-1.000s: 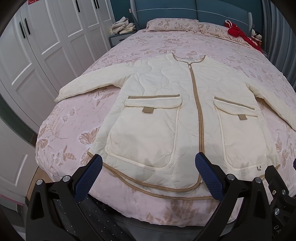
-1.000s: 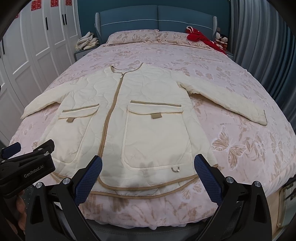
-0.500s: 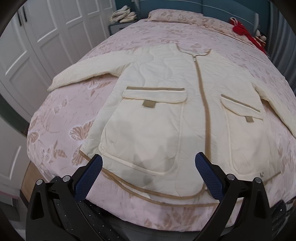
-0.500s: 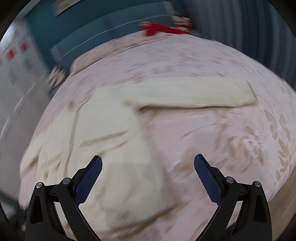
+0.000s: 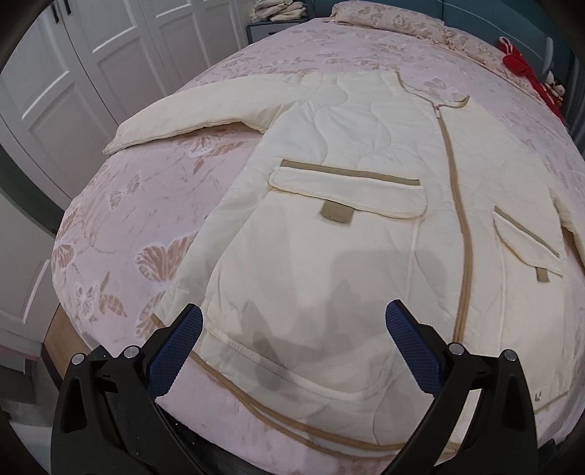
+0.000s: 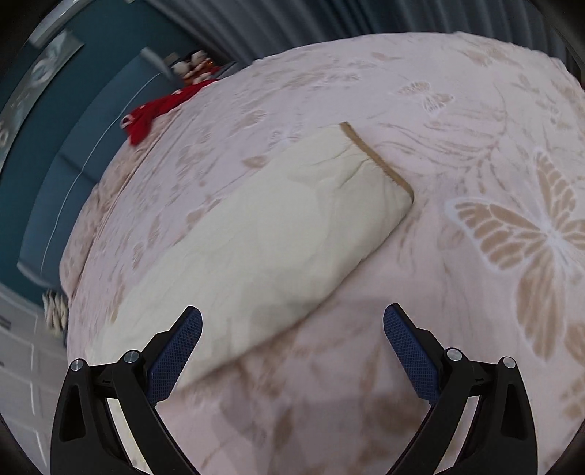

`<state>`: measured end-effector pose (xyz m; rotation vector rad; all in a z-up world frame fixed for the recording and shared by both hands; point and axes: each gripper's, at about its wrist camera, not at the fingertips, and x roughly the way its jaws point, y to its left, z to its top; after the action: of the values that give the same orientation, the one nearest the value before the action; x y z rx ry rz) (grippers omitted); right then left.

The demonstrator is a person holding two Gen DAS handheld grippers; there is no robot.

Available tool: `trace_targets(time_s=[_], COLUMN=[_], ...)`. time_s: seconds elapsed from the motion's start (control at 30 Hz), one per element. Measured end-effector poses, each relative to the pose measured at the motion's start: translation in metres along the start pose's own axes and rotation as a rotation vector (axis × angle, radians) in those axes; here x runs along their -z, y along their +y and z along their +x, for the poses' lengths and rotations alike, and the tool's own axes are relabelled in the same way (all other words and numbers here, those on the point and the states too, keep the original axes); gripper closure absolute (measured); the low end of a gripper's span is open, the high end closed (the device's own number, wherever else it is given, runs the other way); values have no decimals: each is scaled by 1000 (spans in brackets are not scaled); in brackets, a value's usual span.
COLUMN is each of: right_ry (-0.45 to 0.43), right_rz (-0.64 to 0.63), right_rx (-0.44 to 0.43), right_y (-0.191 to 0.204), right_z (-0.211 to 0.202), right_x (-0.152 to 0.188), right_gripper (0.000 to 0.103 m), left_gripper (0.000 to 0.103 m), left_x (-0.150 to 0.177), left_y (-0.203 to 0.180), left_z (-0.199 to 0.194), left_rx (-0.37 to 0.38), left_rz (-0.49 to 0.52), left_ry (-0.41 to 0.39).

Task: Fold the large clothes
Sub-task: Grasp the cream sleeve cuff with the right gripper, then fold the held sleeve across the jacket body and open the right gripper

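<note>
A cream quilted jacket with tan trim lies flat, front up and zipped, on a pink butterfly-print bed. Its left sleeve stretches out toward the wardrobe side. My left gripper is open and empty, hovering over the jacket's lower hem near the left pocket. In the right wrist view the jacket's other sleeve lies on the bedspread, its tan-edged cuff pointing away. My right gripper is open and empty just above that sleeve's middle.
White wardrobe doors stand close along the bed's left side. A red garment lies by the pillows and blue headboard. Folded items sit on a nightstand. Grey curtains hang on the right.
My left gripper has moved in and to the left over the jacket's hem. My right gripper has swung right and tilted, from the jacket's body to above the right sleeve.
</note>
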<state>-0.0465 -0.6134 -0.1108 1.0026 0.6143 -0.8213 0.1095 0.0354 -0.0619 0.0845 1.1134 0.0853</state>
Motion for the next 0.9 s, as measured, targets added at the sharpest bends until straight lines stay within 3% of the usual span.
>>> trace_targets(time_s=[0.07, 0.17, 0.27, 0.3, 0.33, 0.4, 0.6, 0.77, 0.9], right_ry=[-13, -22, -36, -51, -80, -124, -176, -120, 27], right_rz=[21, 38, 40, 35, 18, -29, -328, -661, -837], right_rx=[-6, -6, 1, -5, -24, -72, -357, -598, -747], right_y=[-3, -1, 10, 16, 27, 50, 190, 322, 395], right_z=[10, 19, 25, 25, 20, 7, -51, -95, -102], right_x=[-8, -13, -19, -21, -24, -27, -1, 84, 170], right_gripper=[8, 24, 49, 72, 84, 87, 89, 89, 89], left_gripper=[5, 5, 5, 5, 5, 5, 5, 5, 5], left_x=[-3, -6, -10, -12, -13, -16, -28, -38, -46], left_y=[-3, -9, -12, -11, -11, -9, 0, 8, 24], left_z=[4, 11, 15, 16, 17, 18, 20, 16, 13], left_rx=[-18, -36, -33, -32, -32, -32, 8, 45, 59], left_rz=[9, 32, 36, 35, 32, 25, -41, -81, -120], left_ry=[1, 5, 7, 7, 7, 3, -1, -22, -44])
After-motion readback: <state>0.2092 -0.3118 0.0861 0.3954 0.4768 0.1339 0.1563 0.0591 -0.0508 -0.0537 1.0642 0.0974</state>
